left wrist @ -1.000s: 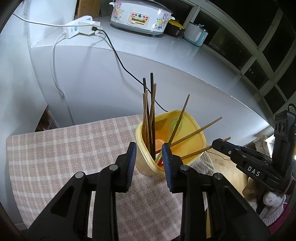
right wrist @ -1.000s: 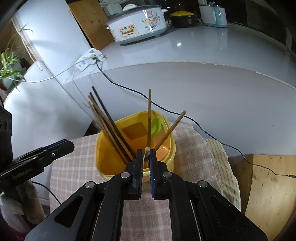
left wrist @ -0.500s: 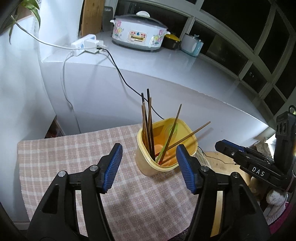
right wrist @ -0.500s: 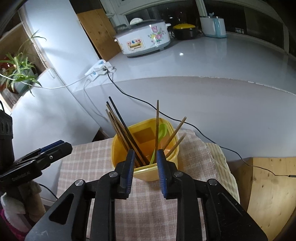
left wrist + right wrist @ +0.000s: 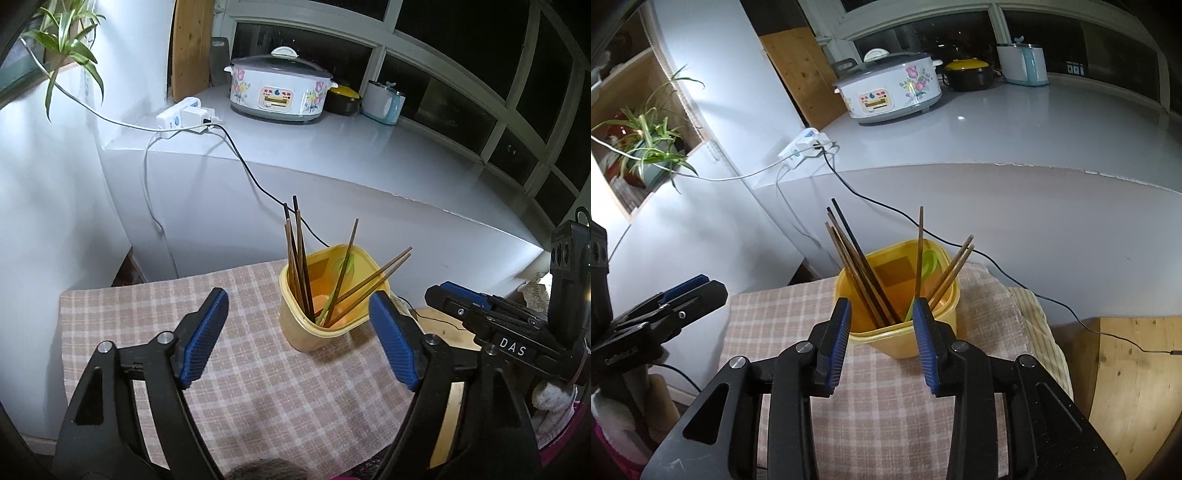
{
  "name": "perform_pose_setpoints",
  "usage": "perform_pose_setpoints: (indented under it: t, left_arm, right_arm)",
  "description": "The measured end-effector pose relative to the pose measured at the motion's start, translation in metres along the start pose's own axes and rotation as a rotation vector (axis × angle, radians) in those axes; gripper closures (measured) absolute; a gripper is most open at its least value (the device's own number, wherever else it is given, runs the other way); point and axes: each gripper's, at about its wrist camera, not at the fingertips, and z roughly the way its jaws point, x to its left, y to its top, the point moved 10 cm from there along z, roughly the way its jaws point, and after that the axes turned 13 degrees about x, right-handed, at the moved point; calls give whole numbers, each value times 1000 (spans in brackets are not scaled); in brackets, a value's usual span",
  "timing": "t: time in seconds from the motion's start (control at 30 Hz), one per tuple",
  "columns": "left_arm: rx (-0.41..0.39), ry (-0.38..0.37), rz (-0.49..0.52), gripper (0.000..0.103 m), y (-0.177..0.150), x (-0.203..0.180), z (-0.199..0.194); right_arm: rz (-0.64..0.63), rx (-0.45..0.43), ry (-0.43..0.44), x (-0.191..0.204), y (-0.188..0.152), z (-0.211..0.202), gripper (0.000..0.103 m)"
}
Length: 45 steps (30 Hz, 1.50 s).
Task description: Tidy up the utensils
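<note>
A yellow plastic tub (image 5: pixel 314 338) (image 5: pixel 943 325) stands on a pink checked cloth (image 5: pixel 147 310) (image 5: pixel 886 398). Several wooden and dark chopsticks (image 5: pixel 295 258) (image 5: pixel 857 258) lean in it, together with a green spoon (image 5: pixel 929 264) (image 5: pixel 345 264). My left gripper (image 5: pixel 298 297) hovers back from the tub, its jaws opening wide with nothing held. My right gripper (image 5: pixel 882 306) is just in front of the tub's near rim, jaws opening, no chopstick pressed between the pads. The right gripper (image 5: pixel 439 293) shows at the right edge of the left wrist view.
Behind the cloth rises a white counter (image 5: pixel 332 147) with a flowered cooker (image 5: pixel 279 90), a power strip (image 5: pixel 183 116) and a black cable (image 5: pixel 251 173) hanging down. A wooden surface (image 5: pixel 1126 376) lies to the right, a potted plant (image 5: pixel 646 147) to the left.
Both grippers went from nearly shut to open and pulled up and back from the tub. The chopstick that the right gripper held now rests in the tub.
</note>
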Motion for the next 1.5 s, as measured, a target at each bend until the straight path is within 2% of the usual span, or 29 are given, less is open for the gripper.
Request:
perform_pose_setpoints:
  t: [0.37,0.5,1.5]
  left_arm:
    - [29,52,2,17,-3,3,1]
    - [12,76,8,3,-1,4,-1]
    - [13,83,3,3,-1,8,-6]
  right_arm:
    - [6,5,5,-1,-1,1,70]
    - [6,9,4,-1,-1,2,70]
    - [9,14,13,4,-3,3,70]
